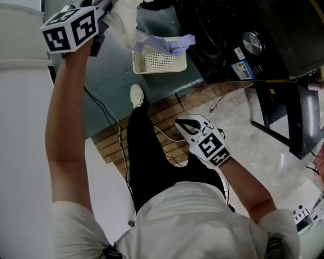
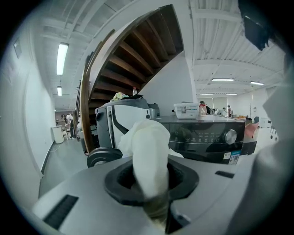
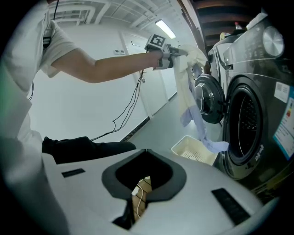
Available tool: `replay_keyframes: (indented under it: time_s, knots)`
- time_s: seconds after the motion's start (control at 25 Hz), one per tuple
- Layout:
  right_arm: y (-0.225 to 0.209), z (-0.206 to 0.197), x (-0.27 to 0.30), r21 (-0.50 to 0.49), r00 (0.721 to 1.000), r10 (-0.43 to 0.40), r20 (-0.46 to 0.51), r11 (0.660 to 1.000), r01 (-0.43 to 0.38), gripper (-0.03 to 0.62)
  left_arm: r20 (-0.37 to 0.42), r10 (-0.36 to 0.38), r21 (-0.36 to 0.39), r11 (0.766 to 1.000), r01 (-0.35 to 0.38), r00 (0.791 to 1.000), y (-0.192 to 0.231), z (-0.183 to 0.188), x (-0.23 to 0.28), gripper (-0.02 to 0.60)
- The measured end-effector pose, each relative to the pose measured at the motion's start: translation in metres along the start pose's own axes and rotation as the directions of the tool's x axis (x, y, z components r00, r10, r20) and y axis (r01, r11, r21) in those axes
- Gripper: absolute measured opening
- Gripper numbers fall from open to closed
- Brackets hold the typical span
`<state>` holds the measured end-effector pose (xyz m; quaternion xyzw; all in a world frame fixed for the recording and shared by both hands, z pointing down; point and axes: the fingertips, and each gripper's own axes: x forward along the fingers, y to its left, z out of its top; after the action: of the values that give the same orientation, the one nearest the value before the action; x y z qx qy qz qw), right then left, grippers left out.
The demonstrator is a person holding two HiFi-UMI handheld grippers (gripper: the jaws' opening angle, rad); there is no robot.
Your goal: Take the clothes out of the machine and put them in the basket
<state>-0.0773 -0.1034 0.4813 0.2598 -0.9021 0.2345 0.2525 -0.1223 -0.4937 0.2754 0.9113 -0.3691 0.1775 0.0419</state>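
Note:
My left gripper (image 1: 109, 12) is raised at the top left and shut on a cream cloth (image 1: 124, 23). In the left gripper view the same cream cloth (image 2: 149, 151) bulges up between the jaws of the left gripper (image 2: 156, 206). A lavender piece (image 1: 174, 45) hangs from it, and its end drapes over the white basket (image 1: 147, 70). The basket stands on the floor in front of the dark washing machine (image 1: 217, 25). From the right gripper view the clothes (image 3: 193, 105) dangle above the basket (image 3: 195, 149), beside the open round door (image 3: 209, 98). My right gripper (image 1: 182, 124) hovers low over the floor, shut and empty.
A person's black trouser leg (image 1: 147, 152) and white shoe (image 1: 136, 95) reach toward the basket. Cables (image 1: 109, 121) trail over the grey floor and wooden boards (image 1: 162, 114). A black metal frame (image 1: 283, 116) stands right of the machine. A white wall (image 1: 25, 152) runs along the left.

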Motion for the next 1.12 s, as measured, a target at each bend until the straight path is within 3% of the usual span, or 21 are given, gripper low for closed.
replay_keyframes:
  time_s: [0.16,0.84,1.12]
  knots:
    - [0.006,0.003,0.007,-0.004,1.0,0.011,-0.007,1.0,-0.011,0.003,0.003,-0.004,0.0,1.0,0.004,1.0,0.009,0.0,-0.008,0.08]
    - [0.012,-0.005,0.038,0.017,0.998,0.05,-0.042,0.999,-0.049,0.003,-0.028,-0.007,-0.057,0.998,0.005,1.0,0.026,-0.062,-0.001,0.08]
    - [0.0,-0.016,0.046,0.046,0.998,0.041,-0.053,0.998,-0.039,0.003,-0.054,-0.031,-0.086,0.996,0.026,0.998,0.011,-0.114,0.029,0.08]
